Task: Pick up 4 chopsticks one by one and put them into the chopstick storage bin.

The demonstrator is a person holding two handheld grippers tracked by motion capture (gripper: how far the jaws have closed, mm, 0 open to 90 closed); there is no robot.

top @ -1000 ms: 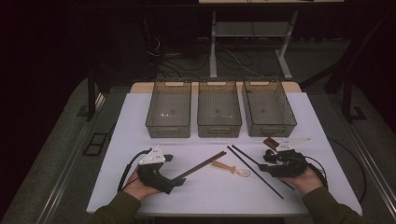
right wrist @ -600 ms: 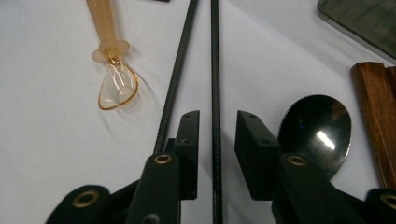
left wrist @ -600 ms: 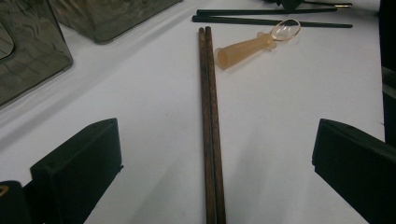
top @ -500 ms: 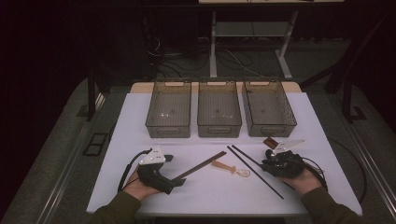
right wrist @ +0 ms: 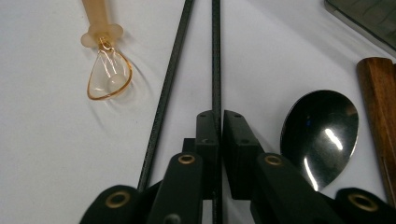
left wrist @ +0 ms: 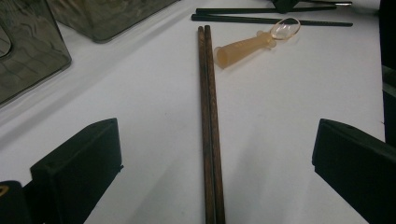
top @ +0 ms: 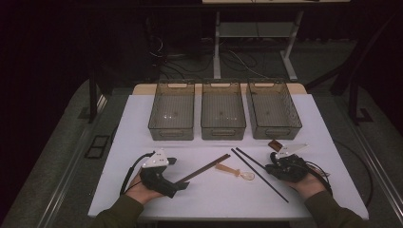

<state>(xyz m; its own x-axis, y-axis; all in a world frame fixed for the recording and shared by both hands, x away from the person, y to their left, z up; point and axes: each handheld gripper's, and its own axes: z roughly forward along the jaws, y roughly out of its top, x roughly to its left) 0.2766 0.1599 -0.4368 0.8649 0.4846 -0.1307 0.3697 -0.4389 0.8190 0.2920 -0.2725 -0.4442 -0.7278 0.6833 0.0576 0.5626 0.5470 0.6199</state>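
A pair of black chopsticks (top: 259,173) lies slanted on the white table (top: 214,202). My right gripper (right wrist: 220,119) is shut on one black chopstick (right wrist: 215,70); the other black chopstick (right wrist: 168,84) lies free just beside it. In the high view the right gripper (top: 271,168) sits at the near right. My left gripper (left wrist: 212,154) stands open, its jaws wide on either side of a pair of brown wooden chopsticks (left wrist: 208,116) without touching them. From above, the left gripper (top: 177,186) is at the near end of the brown chopsticks (top: 204,168). An amber plastic spoon (top: 235,172) lies between the two pairs.
Three smoky clear bins (top: 171,133) (top: 223,133) (top: 278,132) stand in a row at the back of the table. A metal spoon (right wrist: 322,135) and a brown wooden handle (right wrist: 380,102) lie close beside the right gripper. The table's front edge is near both hands.
My right hand and gripper have edged slightly left along the black chopsticks. The left gripper and the other utensils have stayed put.
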